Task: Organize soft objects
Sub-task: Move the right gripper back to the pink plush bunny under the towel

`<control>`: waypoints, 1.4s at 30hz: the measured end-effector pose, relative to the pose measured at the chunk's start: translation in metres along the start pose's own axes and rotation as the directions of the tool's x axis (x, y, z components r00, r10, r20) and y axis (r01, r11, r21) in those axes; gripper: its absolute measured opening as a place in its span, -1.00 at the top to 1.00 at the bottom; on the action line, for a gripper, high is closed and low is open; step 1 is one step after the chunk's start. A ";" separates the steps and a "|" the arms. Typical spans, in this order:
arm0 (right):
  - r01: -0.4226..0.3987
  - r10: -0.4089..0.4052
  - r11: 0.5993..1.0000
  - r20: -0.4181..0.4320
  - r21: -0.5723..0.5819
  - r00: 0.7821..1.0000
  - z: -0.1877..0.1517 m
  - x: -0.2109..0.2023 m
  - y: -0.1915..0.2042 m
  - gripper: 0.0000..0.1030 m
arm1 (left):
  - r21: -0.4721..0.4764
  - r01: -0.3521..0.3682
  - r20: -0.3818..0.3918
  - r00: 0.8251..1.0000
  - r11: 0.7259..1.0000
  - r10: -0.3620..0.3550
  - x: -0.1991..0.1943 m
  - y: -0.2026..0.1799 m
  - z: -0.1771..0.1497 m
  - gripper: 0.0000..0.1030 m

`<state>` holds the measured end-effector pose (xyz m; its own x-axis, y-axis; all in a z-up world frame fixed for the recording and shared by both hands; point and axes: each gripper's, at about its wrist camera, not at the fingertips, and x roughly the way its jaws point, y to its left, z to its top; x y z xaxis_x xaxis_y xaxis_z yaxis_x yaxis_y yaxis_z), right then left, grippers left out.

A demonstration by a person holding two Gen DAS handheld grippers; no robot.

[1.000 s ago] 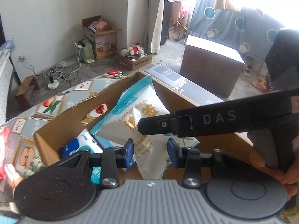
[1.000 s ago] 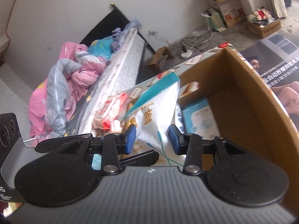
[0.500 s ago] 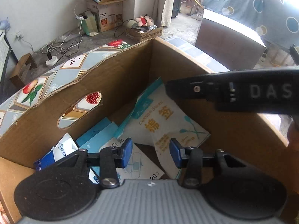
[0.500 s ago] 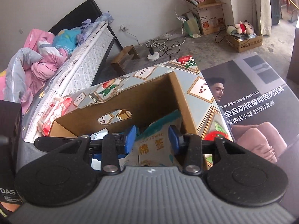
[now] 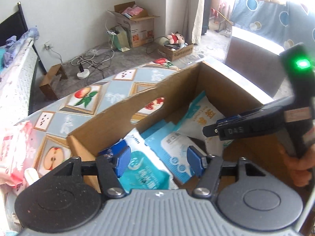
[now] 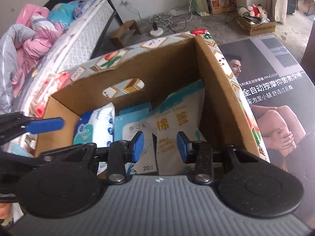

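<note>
An open cardboard box (image 5: 118, 108) (image 6: 167, 64) holds a white cotton-swab bag (image 5: 204, 114) (image 6: 177, 122), a light-blue mask pack (image 5: 173, 147) (image 6: 130, 127) and a wet-wipes pack (image 5: 145, 175) (image 6: 94, 125). The bag leans in the box's right corner. My left gripper (image 5: 158, 162) hovers over the wipes and mask pack, jaws opening, pads touching nothing. My right gripper (image 6: 159, 147) hangs just above the bag's lower end, jaws closing, and its pads do not press on the bag. Its fingers (image 5: 216, 126) show from the side in the left wrist view.
The box stands on a table with a fruit-patterned cloth (image 5: 110, 94). A pink pack (image 5: 11, 157) (image 6: 51, 90) lies left of the box. A large printed carton (image 6: 275, 74) lies to the right, a bed (image 6: 59, 35) to the left. Boxes and cables litter the floor (image 5: 94, 59).
The cotton-swab bag went from hanging above the box to leaning inside its corner. Both grippers came down over the box. The left jaws widened, the right ones narrowed.
</note>
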<state>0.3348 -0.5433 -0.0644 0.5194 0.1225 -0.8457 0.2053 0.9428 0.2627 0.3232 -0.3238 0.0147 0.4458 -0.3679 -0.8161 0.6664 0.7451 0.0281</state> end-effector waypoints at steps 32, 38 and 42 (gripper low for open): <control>-0.278 0.282 0.959 0.323 -0.058 0.904 -0.145 -0.185 0.105 -0.03 | -0.311 -0.165 0.154 0.963 0.936 0.220 -0.225 0.094 -0.213 -0.73; -0.362 0.387 0.921 0.246 -0.141 0.889 -0.178 -0.177 0.177 -0.04 | -0.414 -0.215 0.091 0.957 0.884 0.275 -0.234 0.111 -0.275 -0.73; -0.413 0.441 0.893 0.165 -0.177 0.882 -0.191 -0.163 0.223 -0.04 | -0.440 -0.224 0.091 0.952 0.870 0.292 -0.234 0.115 -0.298 -0.71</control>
<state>0.1379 -0.2939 0.0430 0.6853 0.4725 -0.5542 -0.1782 0.8466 0.5015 0.1170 0.0134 0.0371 0.6729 -0.1835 -0.7166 0.2165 0.9752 -0.0464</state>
